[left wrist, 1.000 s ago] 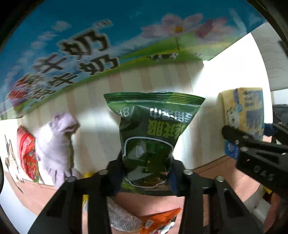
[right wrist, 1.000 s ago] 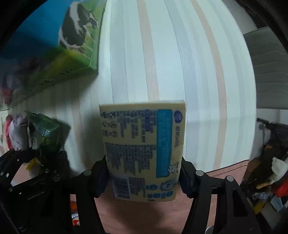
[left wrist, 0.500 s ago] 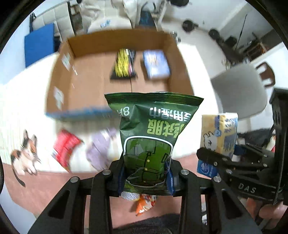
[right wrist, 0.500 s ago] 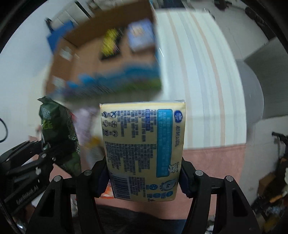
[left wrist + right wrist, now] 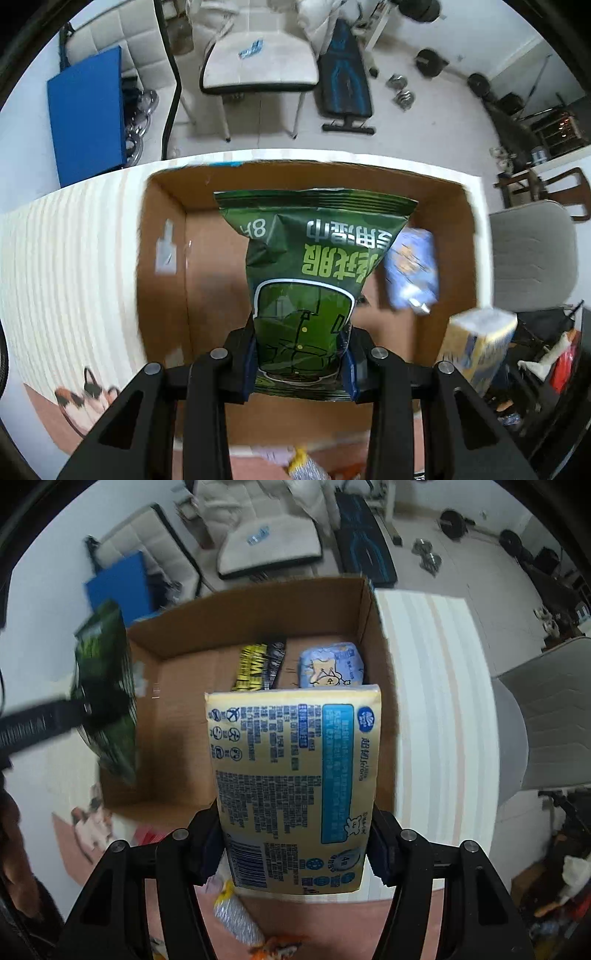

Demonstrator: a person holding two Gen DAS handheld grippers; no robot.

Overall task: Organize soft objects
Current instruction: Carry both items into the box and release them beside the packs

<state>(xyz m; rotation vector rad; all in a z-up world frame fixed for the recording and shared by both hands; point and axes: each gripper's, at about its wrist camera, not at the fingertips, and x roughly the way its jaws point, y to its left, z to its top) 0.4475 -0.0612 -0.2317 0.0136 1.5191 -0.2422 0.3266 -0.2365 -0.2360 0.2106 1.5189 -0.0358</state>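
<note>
My left gripper is shut on a green snack bag and holds it upright above the open cardboard box. My right gripper is shut on a yellow tissue pack, held over the box's near right corner. The tissue pack also shows in the left wrist view, and the green bag shows blurred at the left of the right wrist view. Inside the box lie a blue tissue pack and a yellow-black packet.
The box stands on a striped white tablecloth. A silver-yellow packet and an orange wrapper lie on the pink table surface below. A grey chair stands to the right. A white chair and a weight bench stand beyond the table.
Both grippers have risen and tipped forward with their packs. The view went from the box's printed side wall to looking down into the open box.
</note>
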